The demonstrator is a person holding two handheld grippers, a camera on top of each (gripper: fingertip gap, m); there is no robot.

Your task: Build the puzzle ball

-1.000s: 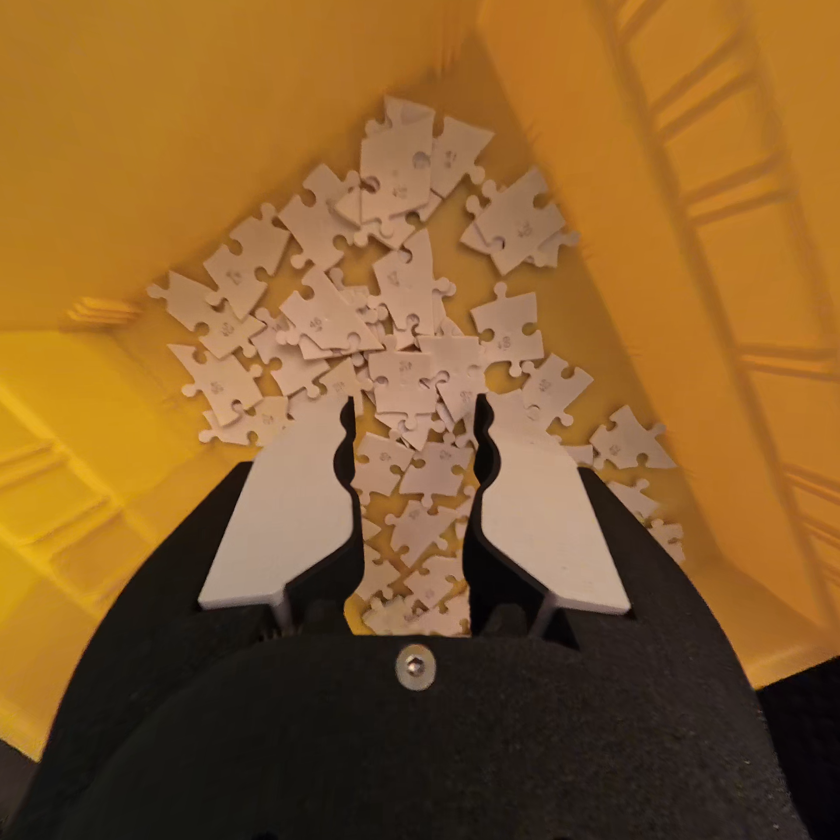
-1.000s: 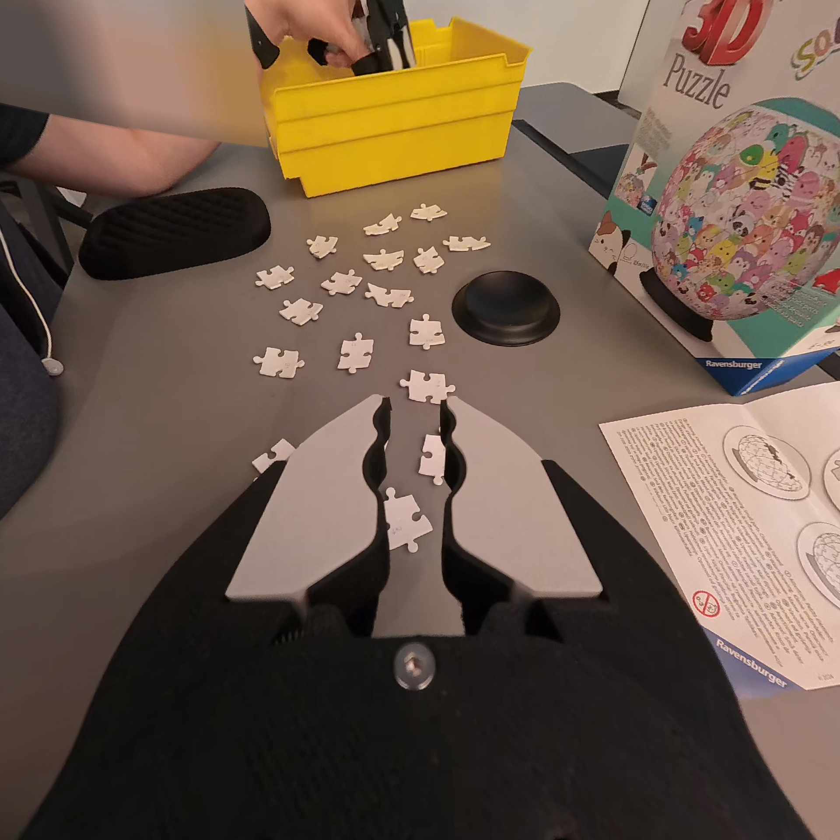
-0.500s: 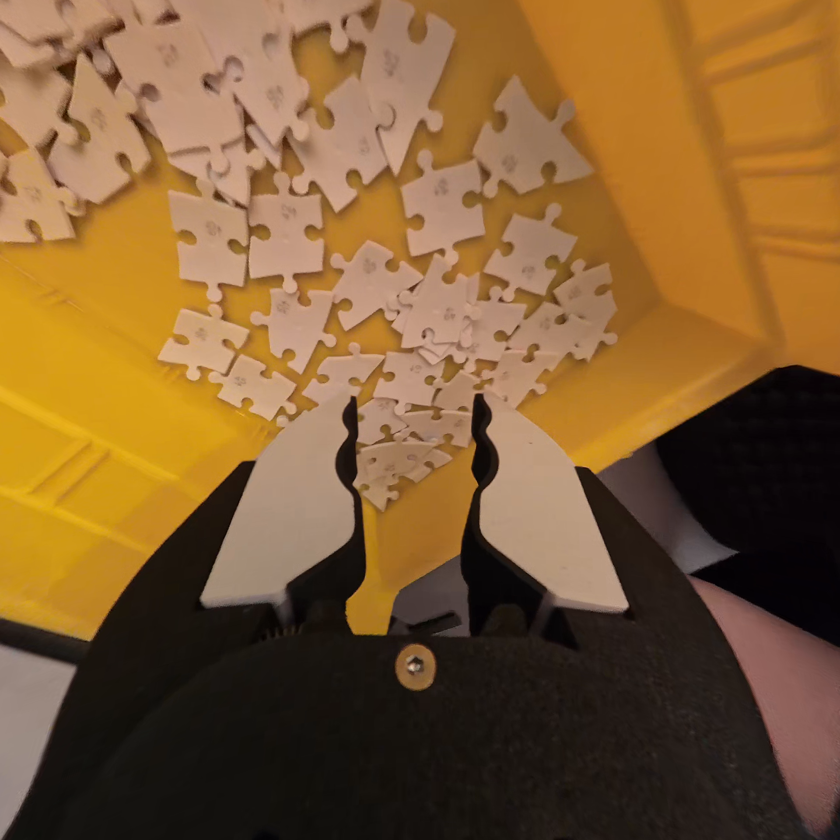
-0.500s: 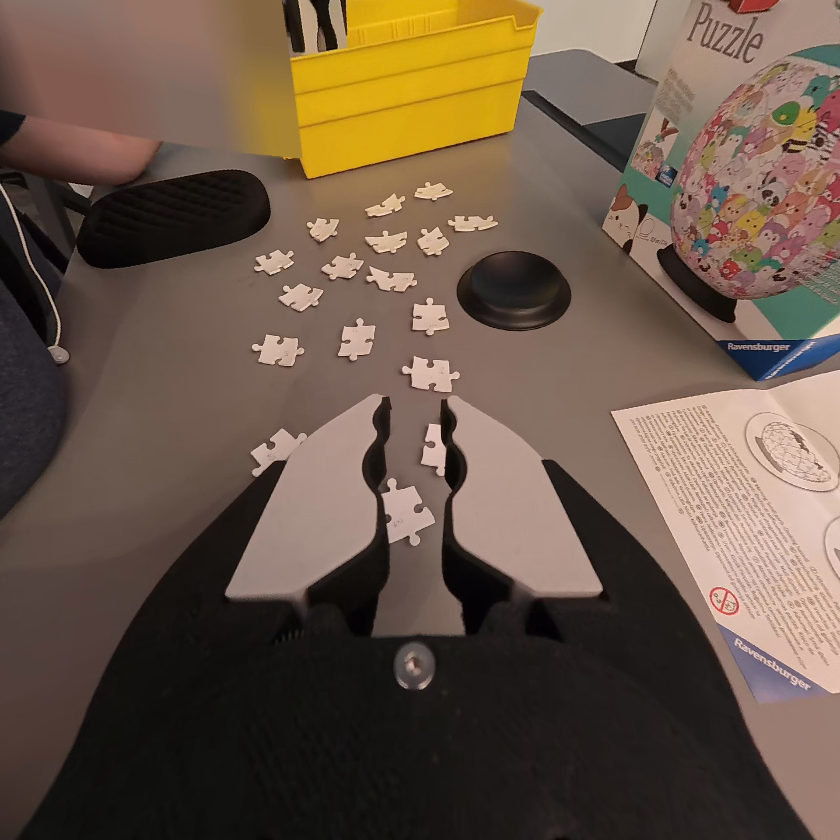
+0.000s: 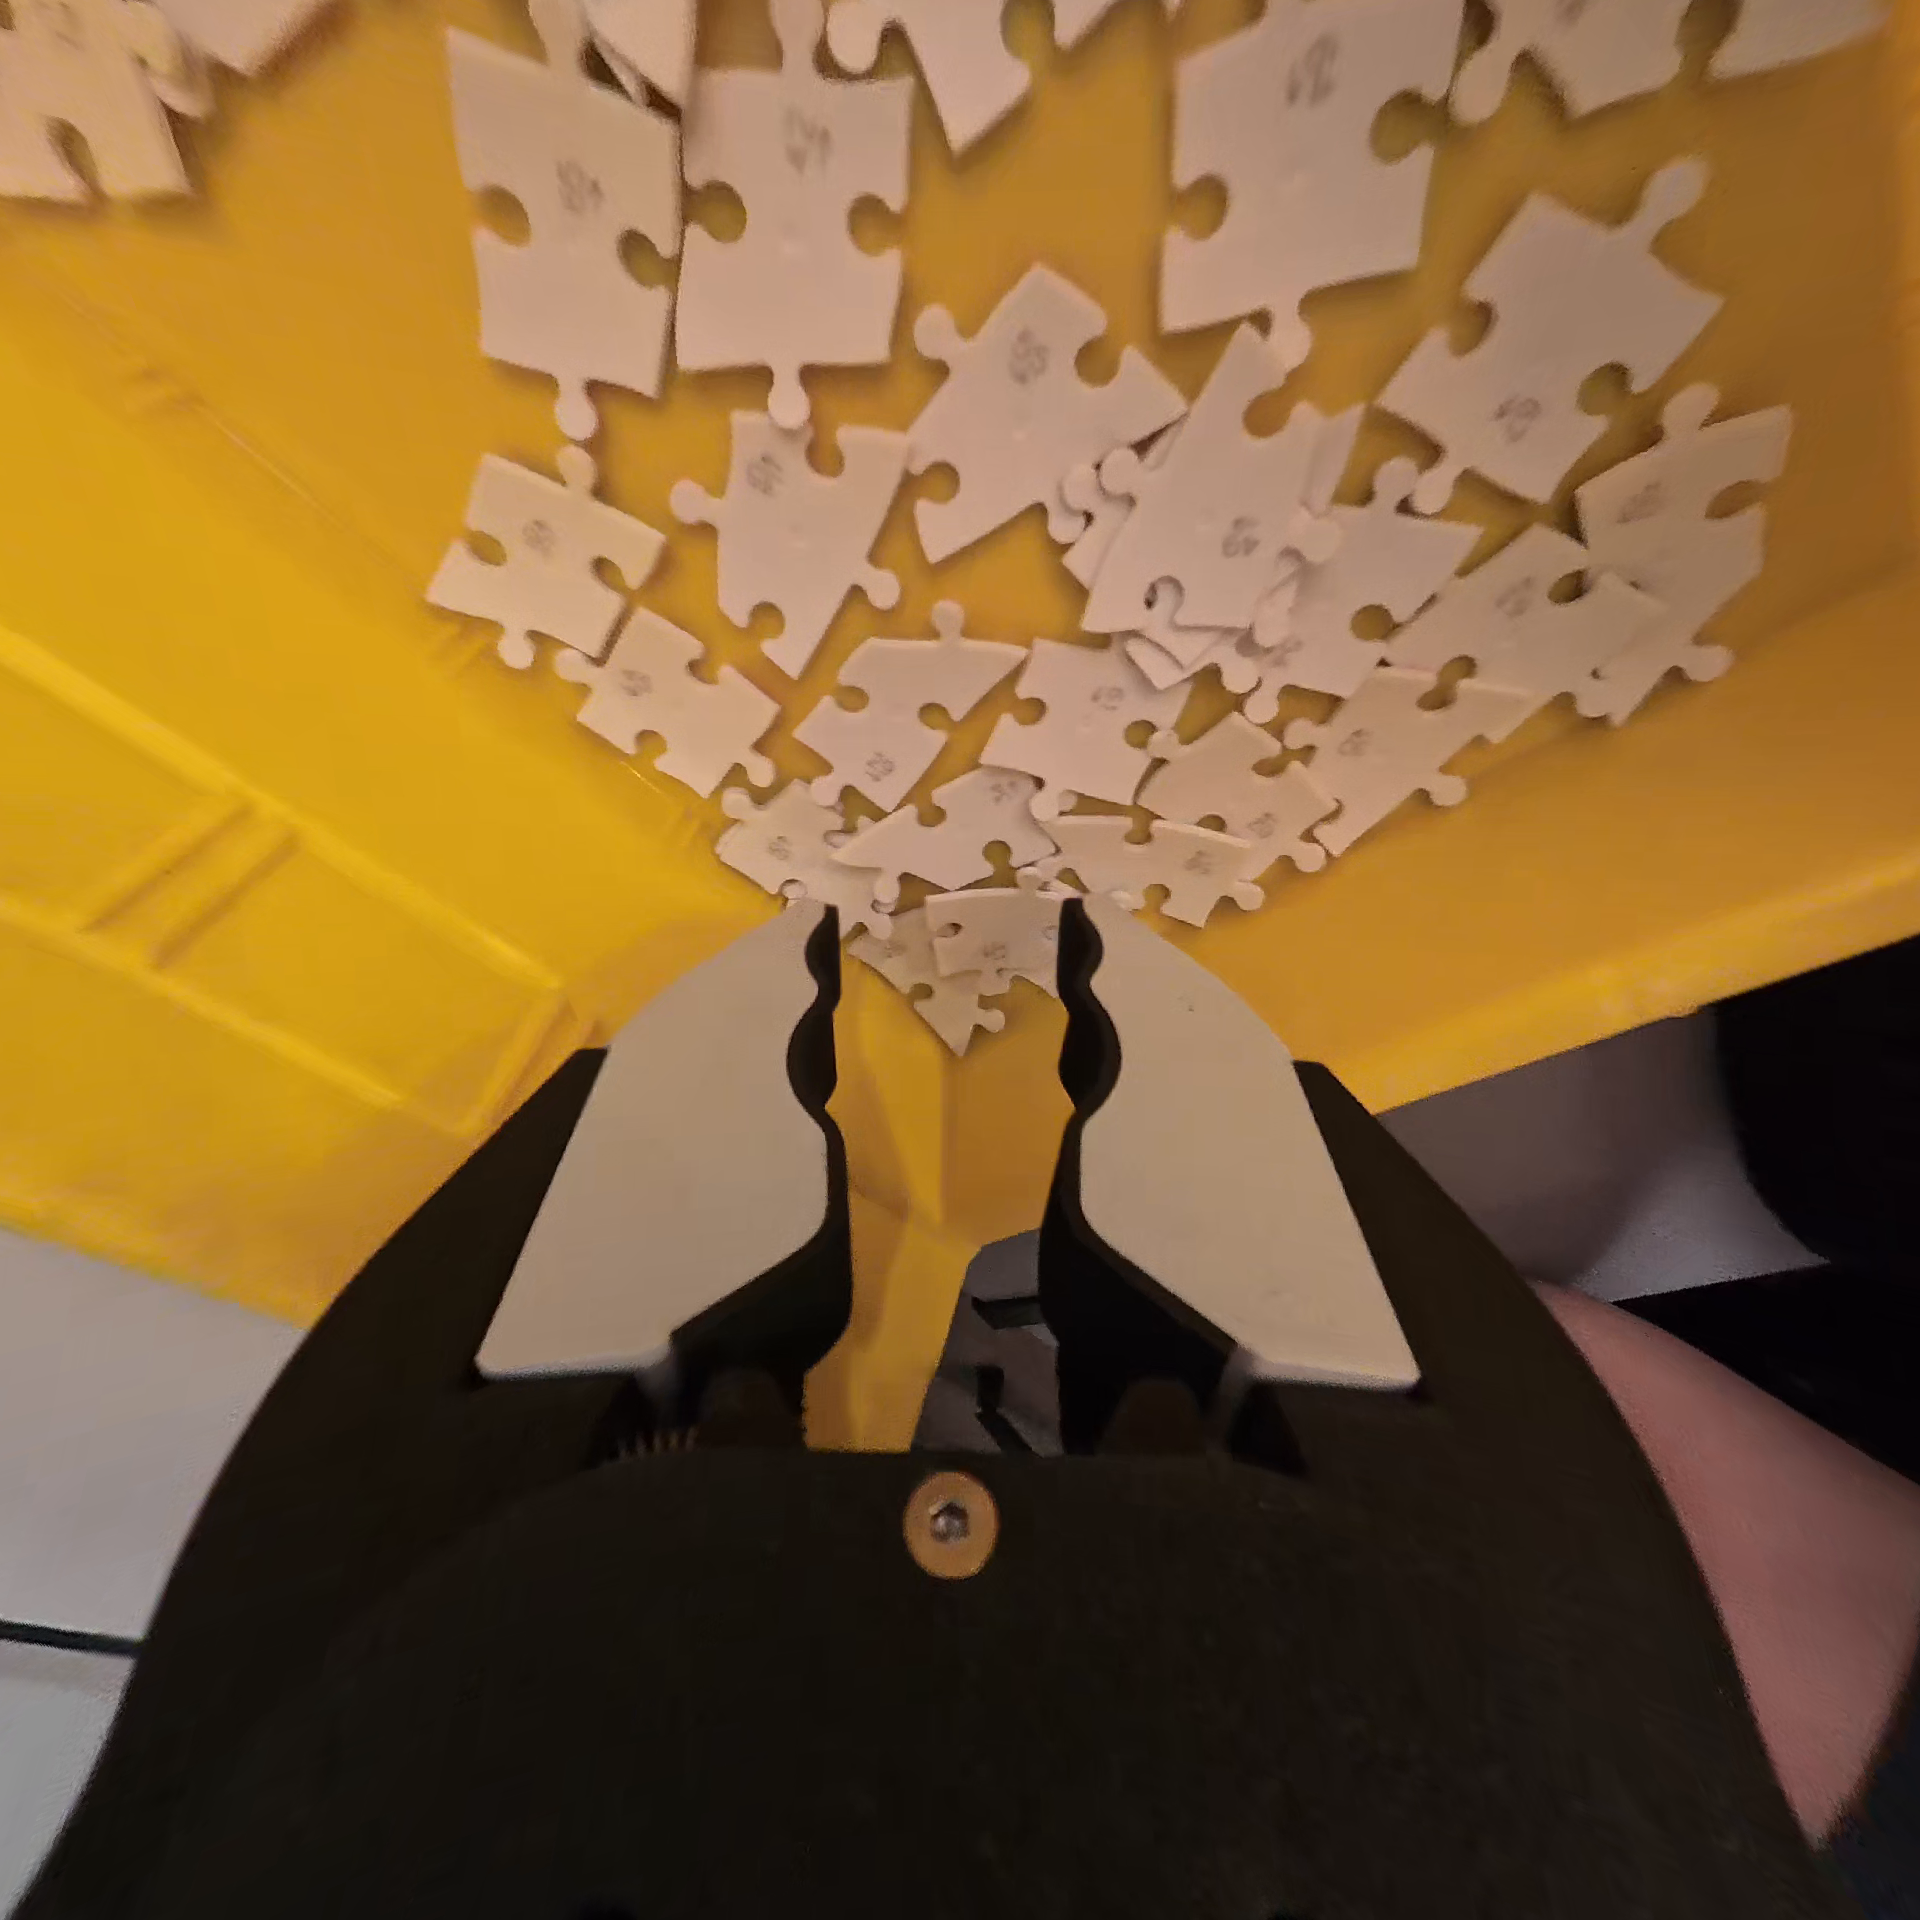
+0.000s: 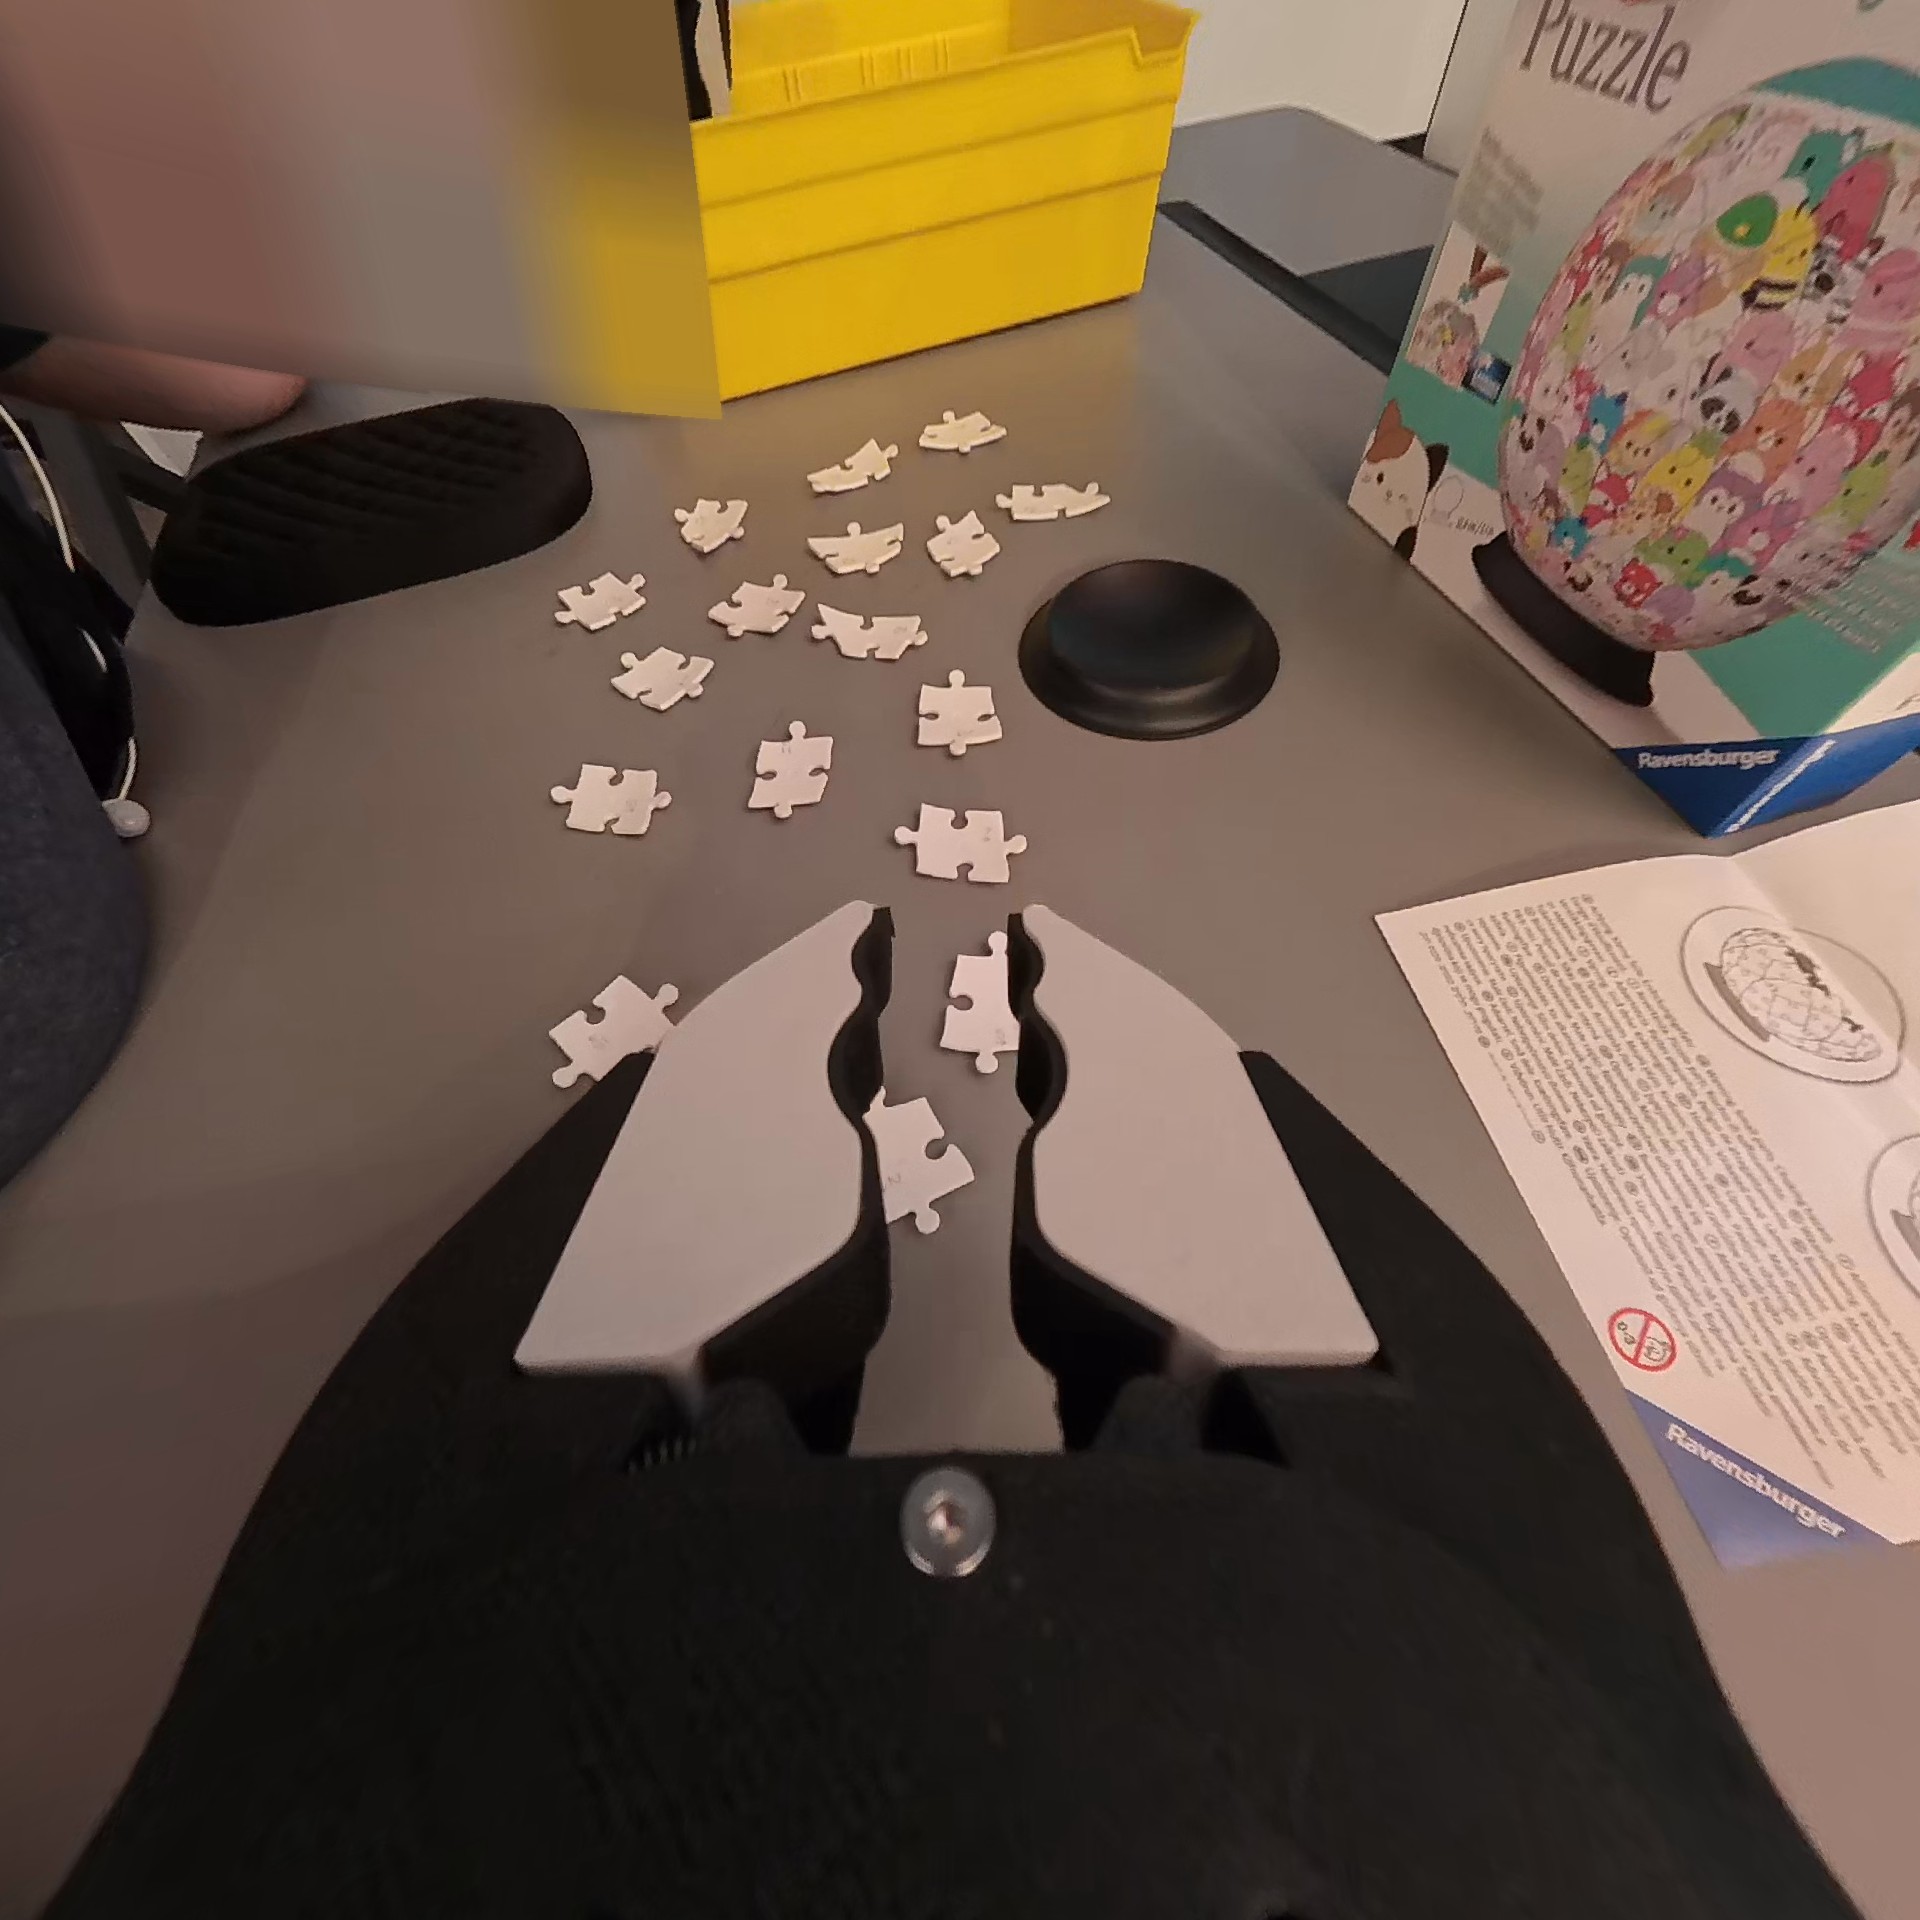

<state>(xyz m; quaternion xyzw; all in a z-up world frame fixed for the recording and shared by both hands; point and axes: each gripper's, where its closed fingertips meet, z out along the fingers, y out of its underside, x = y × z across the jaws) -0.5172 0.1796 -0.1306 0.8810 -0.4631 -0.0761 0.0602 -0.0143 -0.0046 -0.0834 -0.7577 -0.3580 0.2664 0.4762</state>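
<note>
The left claw (image 5: 943, 914) is inside the yellow bin (image 5: 260, 831), spread apart and empty, with its tips just above a heap of white puzzle pieces (image 5: 1039, 644) that lie face down on the bin floor. One curved piece (image 5: 987, 940) sits right between the tips, partly over its neighbours.

The right claw (image 6: 951, 925) hovers low over the grey desk (image 6: 312, 1039), also spread and holding nothing. In front of it, more loose pieces (image 6: 790, 774) are laid out separately; one piece (image 6: 914, 1153) lies between its jaws and another (image 6: 980, 1003) lies just beside the right finger. The black stand (image 6: 1148, 649) waits empty at the far right, near the puzzle box (image 6: 1662, 416), and the instruction sheet (image 6: 1662, 1143) is at the near right.

The step in hand seems to be the sorting: pieces are taken from the bin and spread on the desk, and no ball is started yet. The next move probably calls for the left claw to close on the edge of one single piece, which is difficult because they are thin, flat and overlapping.
</note>
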